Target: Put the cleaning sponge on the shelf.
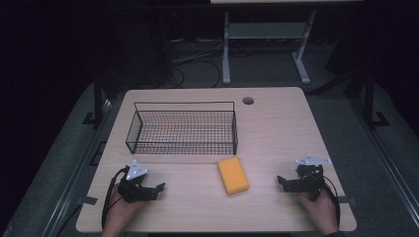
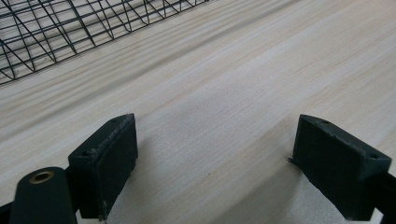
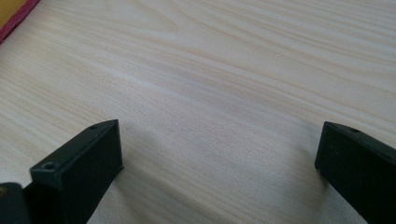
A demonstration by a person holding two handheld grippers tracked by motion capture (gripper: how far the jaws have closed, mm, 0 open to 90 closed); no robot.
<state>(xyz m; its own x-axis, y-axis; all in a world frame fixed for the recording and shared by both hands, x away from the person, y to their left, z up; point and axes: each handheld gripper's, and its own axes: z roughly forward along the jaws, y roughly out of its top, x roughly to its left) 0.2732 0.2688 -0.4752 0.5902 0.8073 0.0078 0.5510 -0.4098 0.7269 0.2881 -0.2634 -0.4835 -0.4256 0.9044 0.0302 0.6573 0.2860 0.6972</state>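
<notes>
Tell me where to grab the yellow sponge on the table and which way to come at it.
Grip the sponge across its two long sides, near the middle, coming straight down from above. It lies flat on the table, so the long sides are the narrower span for open jaws. The right gripper looks well placed; it is open with nothing between it and the sponge.

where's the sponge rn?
In the high view the yellow sponge lies flat on the table, near centre, just in front of the wire basket's right end, between the two grippers.
</notes>
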